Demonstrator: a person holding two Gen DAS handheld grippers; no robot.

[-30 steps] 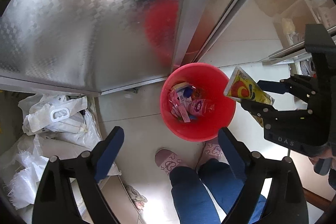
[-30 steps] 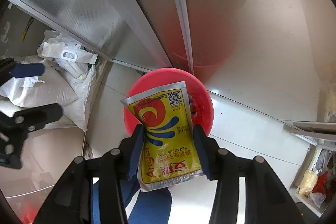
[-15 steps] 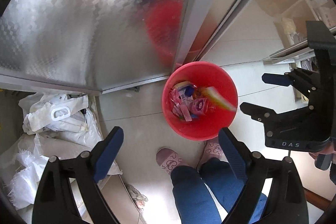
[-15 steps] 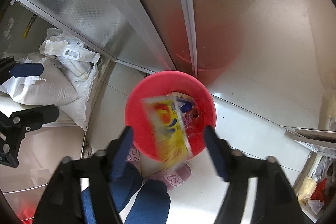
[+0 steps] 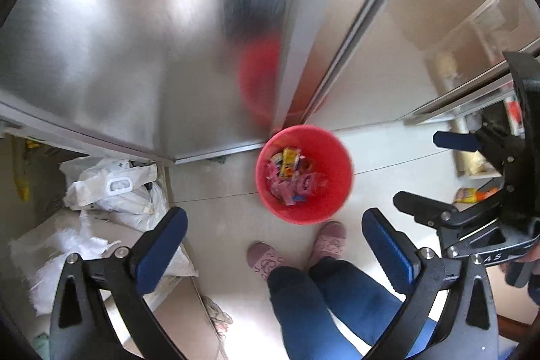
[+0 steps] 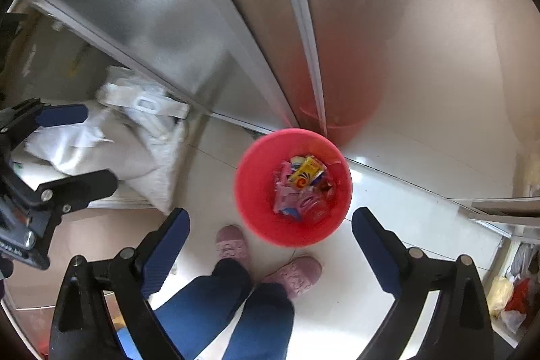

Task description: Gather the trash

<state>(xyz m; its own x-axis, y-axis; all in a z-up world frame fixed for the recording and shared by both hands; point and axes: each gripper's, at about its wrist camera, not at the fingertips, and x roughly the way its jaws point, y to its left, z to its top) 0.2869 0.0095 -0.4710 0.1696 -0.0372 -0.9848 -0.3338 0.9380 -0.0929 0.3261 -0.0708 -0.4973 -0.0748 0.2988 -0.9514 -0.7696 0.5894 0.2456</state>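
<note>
Both my hand-held grippers, left (image 5: 275,245) and right (image 6: 270,243), hang empty and spread wide above the red bin (image 6: 251,191), which sits straight ahead below them, holding the yellow packet (image 6: 305,174).

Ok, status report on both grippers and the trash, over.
Left gripper open, empty. Right gripper open, empty. Yellow foil packet inside round red plastic bucket. Nothing in the way.

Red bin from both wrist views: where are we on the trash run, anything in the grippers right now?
Done: the yellow packet lies in the red bin on top of pink wrappers. In hand: nothing; the right gripper and left gripper are both open and empty above the bin. Left: possibly the colourful packets near the shelf at the right edge, though they are too blurred to confirm as trash.
</note>
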